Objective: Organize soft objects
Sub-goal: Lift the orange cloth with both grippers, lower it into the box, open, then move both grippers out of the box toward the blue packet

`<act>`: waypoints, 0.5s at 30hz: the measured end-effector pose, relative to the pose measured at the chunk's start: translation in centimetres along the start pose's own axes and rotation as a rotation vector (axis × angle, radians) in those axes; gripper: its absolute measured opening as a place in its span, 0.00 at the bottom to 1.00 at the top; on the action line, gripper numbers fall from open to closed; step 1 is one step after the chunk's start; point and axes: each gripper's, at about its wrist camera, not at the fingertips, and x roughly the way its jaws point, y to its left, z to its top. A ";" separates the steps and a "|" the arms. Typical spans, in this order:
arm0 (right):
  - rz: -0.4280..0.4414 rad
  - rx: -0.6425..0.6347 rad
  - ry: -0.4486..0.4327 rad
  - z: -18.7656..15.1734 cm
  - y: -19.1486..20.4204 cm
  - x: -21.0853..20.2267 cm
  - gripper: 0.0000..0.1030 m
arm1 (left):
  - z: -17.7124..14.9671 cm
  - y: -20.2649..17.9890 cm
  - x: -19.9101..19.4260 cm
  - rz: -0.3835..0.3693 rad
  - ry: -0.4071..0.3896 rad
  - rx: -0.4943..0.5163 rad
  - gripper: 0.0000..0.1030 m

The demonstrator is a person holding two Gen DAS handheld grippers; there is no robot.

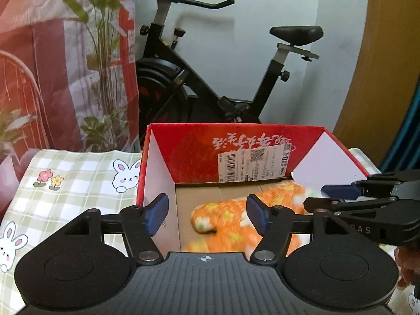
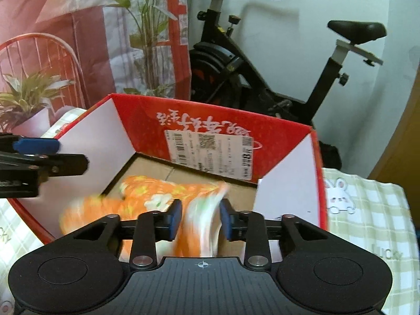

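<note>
An orange flowered cloth [image 1: 231, 220] is seen lying blurred on the cardboard floor of a red box [image 1: 183, 152], toward the near right part of the box in the left wrist view. In the right wrist view the same cloth [image 2: 147, 202] is spread from about eight o'clock of the box floor to the middle, and a pale, blurred fold of it is seen between the pads of the right gripper [image 2: 200, 219]. The pads are parted and are not seen pressing on the fold, so the cloth is judged released by that gripper. The left gripper [image 1: 207, 214] is held wide apart over the box's near edge, with nothing clamped; its left pad stands at the white side wall, its right pad in front of the cloth.

A white shipping label [image 1: 256, 164] is stuck on the red far wall of the box. The box is set on a checked sheet with rabbits [image 1: 78, 178]. At twelve o'clock behind the box an exercise bike [image 1: 210, 73] is parked against a pale wall, and at ten o'clock a red printed curtain [image 1: 52, 65] is hung.
</note>
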 end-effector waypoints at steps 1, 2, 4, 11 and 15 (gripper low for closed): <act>-0.008 0.000 -0.008 -0.1 -0.1 -0.3 0.31 | 0.1 0.0 -0.2 -0.002 0.001 0.003 0.66; -0.010 0.004 -0.015 -0.1 -0.2 -0.6 0.31 | 0.1 -0.1 -0.4 -0.002 0.003 0.004 0.66; -0.002 0.021 -0.035 -0.2 -0.5 -1.4 0.32 | 0.0 -0.1 -1.0 -0.002 0.004 0.005 0.66; 0.047 0.058 -0.103 -1.7 0.1 -5.3 0.32 | -1.1 -0.9 -4.2 -0.013 0.010 0.013 0.66; 0.116 0.112 -0.138 -3.4 0.7 -8.3 0.32 | -2.5 -1.1 -6.6 -0.051 0.020 -0.014 0.66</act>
